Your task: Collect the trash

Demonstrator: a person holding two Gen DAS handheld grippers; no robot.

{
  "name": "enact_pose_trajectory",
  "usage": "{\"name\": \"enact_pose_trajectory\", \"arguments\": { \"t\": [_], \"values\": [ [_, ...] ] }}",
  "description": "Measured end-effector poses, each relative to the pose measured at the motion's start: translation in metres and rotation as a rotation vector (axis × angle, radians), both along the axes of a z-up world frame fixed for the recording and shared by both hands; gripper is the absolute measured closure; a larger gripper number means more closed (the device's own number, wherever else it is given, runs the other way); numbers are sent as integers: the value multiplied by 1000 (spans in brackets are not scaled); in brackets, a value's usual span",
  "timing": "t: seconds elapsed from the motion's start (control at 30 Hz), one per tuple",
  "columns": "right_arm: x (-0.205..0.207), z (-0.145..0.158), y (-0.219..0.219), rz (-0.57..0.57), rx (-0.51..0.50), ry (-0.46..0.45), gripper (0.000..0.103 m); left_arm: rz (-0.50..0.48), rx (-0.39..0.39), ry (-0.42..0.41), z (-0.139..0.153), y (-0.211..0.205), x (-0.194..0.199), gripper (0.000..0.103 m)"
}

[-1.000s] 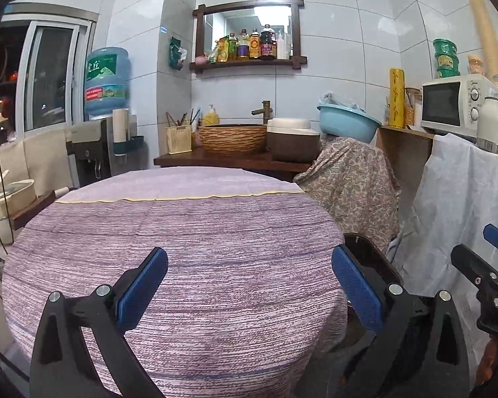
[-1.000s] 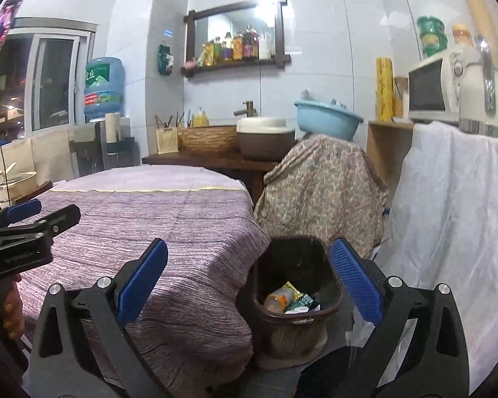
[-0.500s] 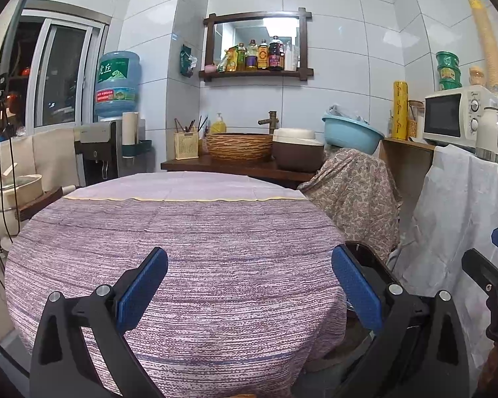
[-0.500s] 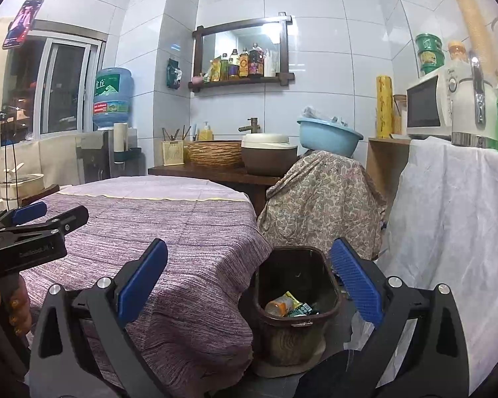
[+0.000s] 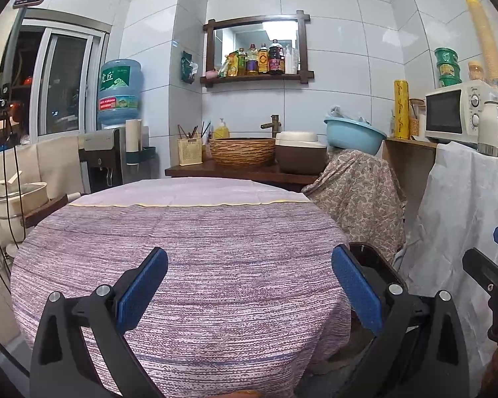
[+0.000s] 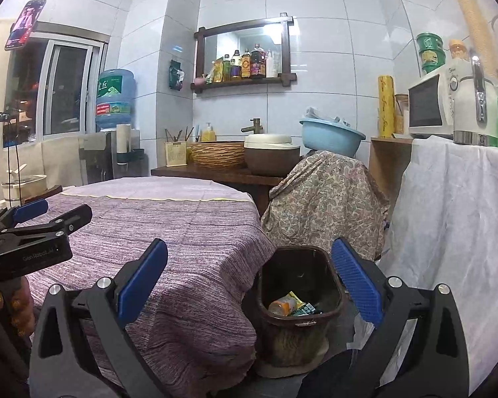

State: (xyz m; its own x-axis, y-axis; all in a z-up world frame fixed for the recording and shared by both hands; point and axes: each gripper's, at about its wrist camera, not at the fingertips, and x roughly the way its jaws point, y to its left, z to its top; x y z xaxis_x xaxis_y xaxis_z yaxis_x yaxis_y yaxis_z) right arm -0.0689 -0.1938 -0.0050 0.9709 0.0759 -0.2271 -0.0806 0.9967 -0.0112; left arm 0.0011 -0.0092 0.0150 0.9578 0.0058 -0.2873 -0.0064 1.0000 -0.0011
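Observation:
A dark brown trash bin (image 6: 300, 290) stands on the floor at the right of the round table (image 6: 169, 229). It holds a plastic bottle and wrappers (image 6: 292, 305). In the left wrist view only the bin's rim (image 5: 373, 258) shows behind my right finger. My left gripper (image 5: 249, 285) is open and empty above the near part of the table (image 5: 215, 248); it also shows at the left edge of the right wrist view (image 6: 46, 219). My right gripper (image 6: 249, 285) is open and empty, held above the table edge and the bin; it shows at the right edge of the left wrist view (image 5: 494, 262).
The table carries a purple striped cloth. A patterned cloth covers something (image 6: 322, 199) behind the bin. A white sheet (image 6: 455, 219) hangs at the right under a microwave (image 6: 428, 106). A counter with a woven basin (image 5: 242, 151) and a water dispenser (image 5: 116, 139) stand behind.
Both grippers have risen and pulled back a little from the table, so more of the room shows. Both stay open and empty. The trash in the bin has not moved.

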Motion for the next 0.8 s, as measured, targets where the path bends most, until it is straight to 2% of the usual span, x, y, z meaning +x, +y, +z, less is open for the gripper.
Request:
{"name": "enact_pose_trajectory", "arguments": {
  "t": [0.8],
  "values": [
    [3, -5, 0, -1, 11, 20, 6, -4, 1, 20, -7, 3, 3, 5]
  ]
}}
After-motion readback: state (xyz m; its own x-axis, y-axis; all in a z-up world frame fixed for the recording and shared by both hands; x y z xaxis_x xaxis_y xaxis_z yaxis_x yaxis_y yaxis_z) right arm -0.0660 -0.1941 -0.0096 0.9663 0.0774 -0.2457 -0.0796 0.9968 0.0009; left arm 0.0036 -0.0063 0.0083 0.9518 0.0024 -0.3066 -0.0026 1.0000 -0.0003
